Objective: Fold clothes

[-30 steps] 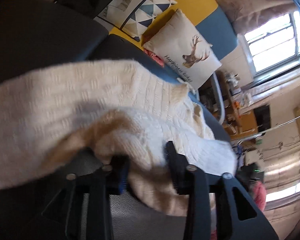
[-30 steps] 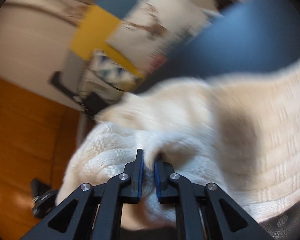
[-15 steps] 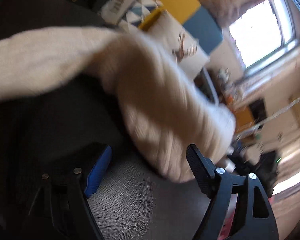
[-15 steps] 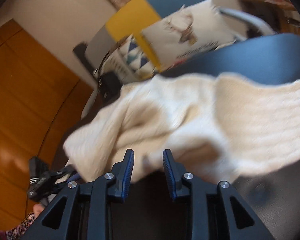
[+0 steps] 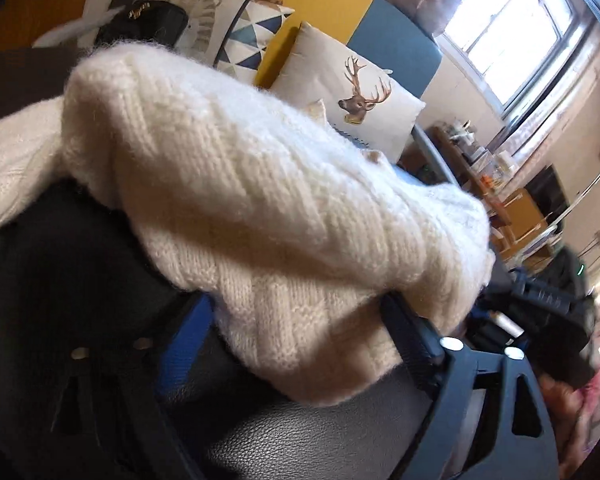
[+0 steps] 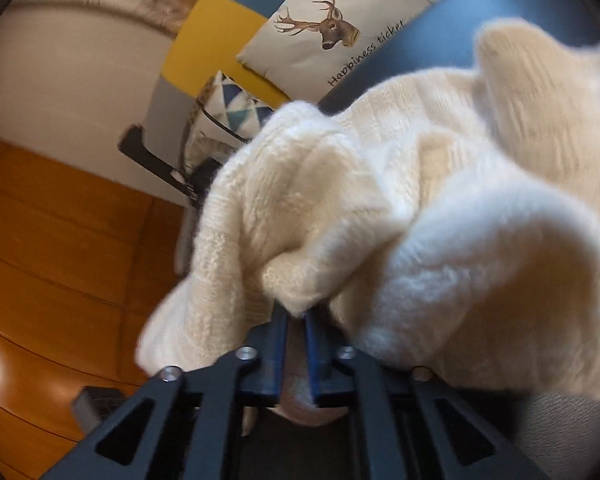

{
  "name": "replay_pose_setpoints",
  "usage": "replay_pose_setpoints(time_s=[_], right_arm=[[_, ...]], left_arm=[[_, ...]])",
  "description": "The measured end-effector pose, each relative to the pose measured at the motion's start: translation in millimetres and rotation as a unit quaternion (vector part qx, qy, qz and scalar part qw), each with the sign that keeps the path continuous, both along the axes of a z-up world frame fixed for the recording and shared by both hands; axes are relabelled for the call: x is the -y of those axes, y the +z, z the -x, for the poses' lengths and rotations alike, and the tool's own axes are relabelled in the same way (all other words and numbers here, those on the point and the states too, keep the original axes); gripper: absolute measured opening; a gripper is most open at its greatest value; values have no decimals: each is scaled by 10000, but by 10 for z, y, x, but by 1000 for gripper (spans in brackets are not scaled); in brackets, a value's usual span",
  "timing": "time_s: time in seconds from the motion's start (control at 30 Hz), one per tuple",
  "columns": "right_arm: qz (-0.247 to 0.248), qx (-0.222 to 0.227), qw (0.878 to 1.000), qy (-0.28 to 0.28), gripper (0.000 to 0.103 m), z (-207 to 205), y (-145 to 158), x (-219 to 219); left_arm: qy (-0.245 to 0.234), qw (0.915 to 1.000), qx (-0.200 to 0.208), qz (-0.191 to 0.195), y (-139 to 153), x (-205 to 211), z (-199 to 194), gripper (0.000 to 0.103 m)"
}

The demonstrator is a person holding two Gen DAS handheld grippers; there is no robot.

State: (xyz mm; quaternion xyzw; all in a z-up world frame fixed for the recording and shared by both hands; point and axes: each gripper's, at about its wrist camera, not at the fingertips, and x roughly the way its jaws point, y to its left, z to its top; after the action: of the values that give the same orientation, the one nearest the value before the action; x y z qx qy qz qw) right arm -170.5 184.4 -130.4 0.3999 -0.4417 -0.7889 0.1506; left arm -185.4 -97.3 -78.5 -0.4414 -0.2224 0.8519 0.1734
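Compared with half a second earlier, the right gripper [image 6: 296, 328] is seen with its blue-lined fingers [image 6: 279, 354] just closed to a narrow slot, and a fold of the cream ribbed knitted sweater [image 6: 380, 208] is pinched between them; earlier that slot was wider and the knit lay loose ahead of it. The left gripper [image 5: 296, 340] has also just been closing: its fingers [image 5: 410, 340] are drawn nearer together than before, with a thick roll of the sweater [image 5: 260, 208] lying between them. Whether the pads press on the knit cannot be told.

The sweater is bunched on a dark leather-like seat surface [image 5: 320, 440], heaped from 9 o'clock to 3 o'clock across the left wrist view. Beyond it, at 1 o'clock, a white cushion printed with a deer head [image 5: 352, 108] is propped against a yellow and blue backrest [image 5: 340, 4]; a triangle-patterned cushion [image 5: 256, 36] and a black handbag [image 5: 148, 24] are placed at 11 o'clock.

In the right wrist view, orange wooden flooring [image 6: 60, 260] is seen open at 9 o'clock. At 3 o'clock in the left wrist view the seat edge is crowded by cluttered shelves [image 5: 500, 184].
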Motion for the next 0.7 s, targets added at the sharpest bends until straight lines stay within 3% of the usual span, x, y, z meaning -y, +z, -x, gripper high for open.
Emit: replay_pose_setpoints(time_s=[0.03,0.07,0.17,0.37,0.47,0.5,0.53,0.57,0.6,0.7], right_arm=[[94,-84,9999,-34,5,-45,25,-42],[153,-165,9997,-63,5,-90,63,-84],[463,-411,9979,-186,4,-252,188,-234],[805,-1014,9911,-298,0,-545,545,-452],[315,-1149,9928,-156,4,-614,753,-456],[108,-1073,9941,-82,4,-590,776,-430],[-50,-941,9955,-30,7,-553,755,-400],[-208,-809,9965,21,11,-516,735,-370],[-268,-677,9973,31,21,-460,699,-343],[-157,-275,9995,-58,26,-232,537,-266]], left_arm=[[-24,10000,22,-23,35,28,-2,31],[-35,10000,26,-69,78,76,-5,20],[-33,9989,-51,-473,257,264,-47,12],[-133,9968,-228,-758,482,455,-188,11],[-111,9971,-206,-728,455,464,-219,12],[-120,9981,-112,-590,408,456,-217,15],[-135,9989,27,-444,344,467,-251,30],[-64,9993,277,-228,255,438,-248,56],[19,9985,541,-2,162,403,-238,66],[163,9975,688,39,16,358,-298,73]])
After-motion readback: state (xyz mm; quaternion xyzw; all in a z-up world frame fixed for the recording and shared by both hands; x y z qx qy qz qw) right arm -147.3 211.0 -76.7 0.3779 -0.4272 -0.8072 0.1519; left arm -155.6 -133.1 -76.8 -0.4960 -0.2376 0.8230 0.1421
